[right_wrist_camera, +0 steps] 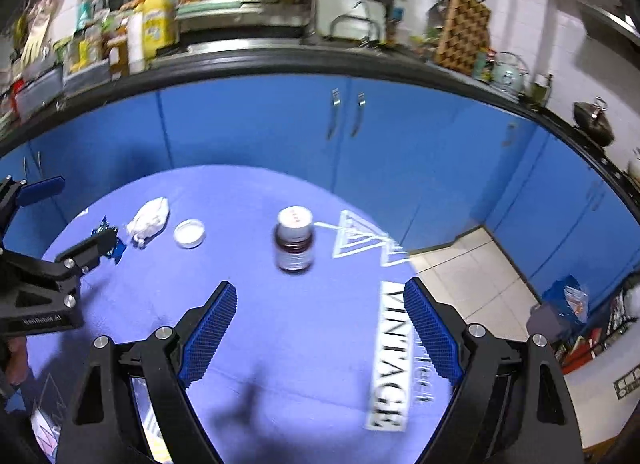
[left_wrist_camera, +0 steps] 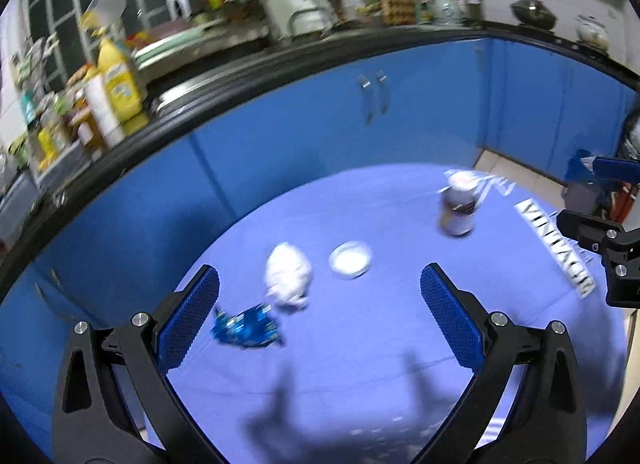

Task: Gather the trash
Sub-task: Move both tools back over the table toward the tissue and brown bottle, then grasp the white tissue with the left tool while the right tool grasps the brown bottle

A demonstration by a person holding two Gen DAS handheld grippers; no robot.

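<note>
Here the left gripper (left_wrist_camera: 320, 304) gapes empty above the cloth (left_wrist_camera: 360, 344), with a blue wrapper (left_wrist_camera: 246, 330), a tissue wad (left_wrist_camera: 288, 274) and a white lid (left_wrist_camera: 351, 259) just beyond. The right gripper (right_wrist_camera: 320, 328), also wide and empty, faces the bottle (right_wrist_camera: 294, 240); only its view shows floor tiles (right_wrist_camera: 472, 276) on the right.

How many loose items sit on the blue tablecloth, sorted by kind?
Crumpled white paper wad: 1
Crinkled blue foil wrapper: 1
Round white lid: 1
Dark brown bottle with white cap: 1
Total: 4
</note>
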